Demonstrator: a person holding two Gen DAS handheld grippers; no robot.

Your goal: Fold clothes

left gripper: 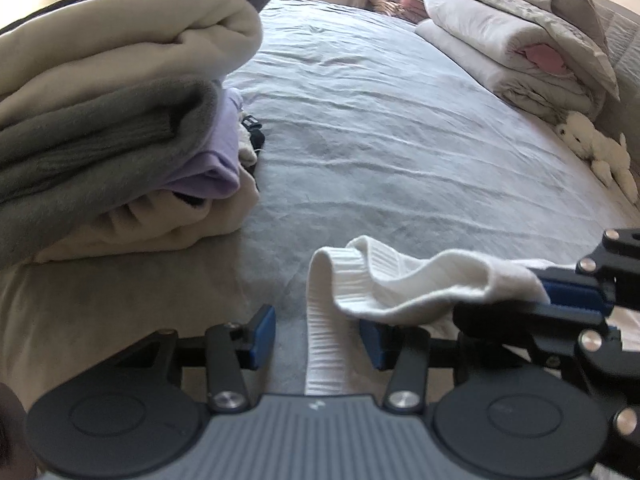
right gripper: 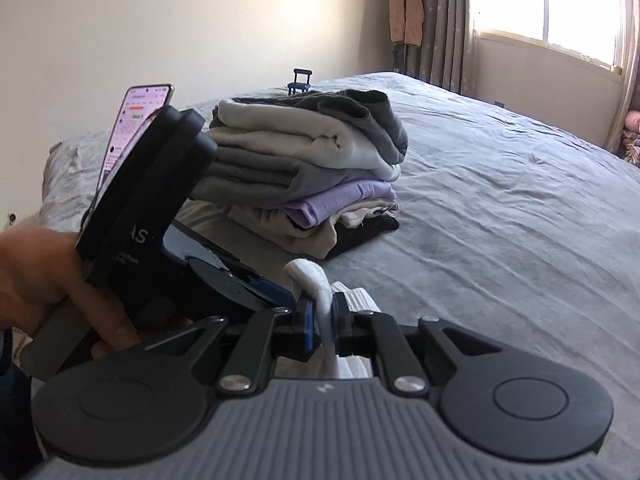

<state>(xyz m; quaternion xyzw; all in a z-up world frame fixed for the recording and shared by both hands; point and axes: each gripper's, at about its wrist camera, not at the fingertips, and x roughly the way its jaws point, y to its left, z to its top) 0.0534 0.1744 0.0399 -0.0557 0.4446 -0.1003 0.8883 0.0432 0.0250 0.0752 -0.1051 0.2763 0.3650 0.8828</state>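
Clothes lie in a folded stack (right gripper: 312, 168) on the grey-blue bed sheet (left gripper: 380, 120), cream and grey layers on top, a lilac piece and a black piece lower down. Folded bedding (left gripper: 516, 44) sits at the far side of the bed, with a white plush toy (left gripper: 600, 148) just beside it. A white ribbed sock (left gripper: 400, 284) (the item in hand) hangs in front of the stack, above the sheet. The right gripper (right gripper: 322, 320) is clamped on the sock's bunched end. The left gripper (left gripper: 318, 334) stands open, a strip of the sock running between its blue pads (left gripper: 264, 334) without contact on either.
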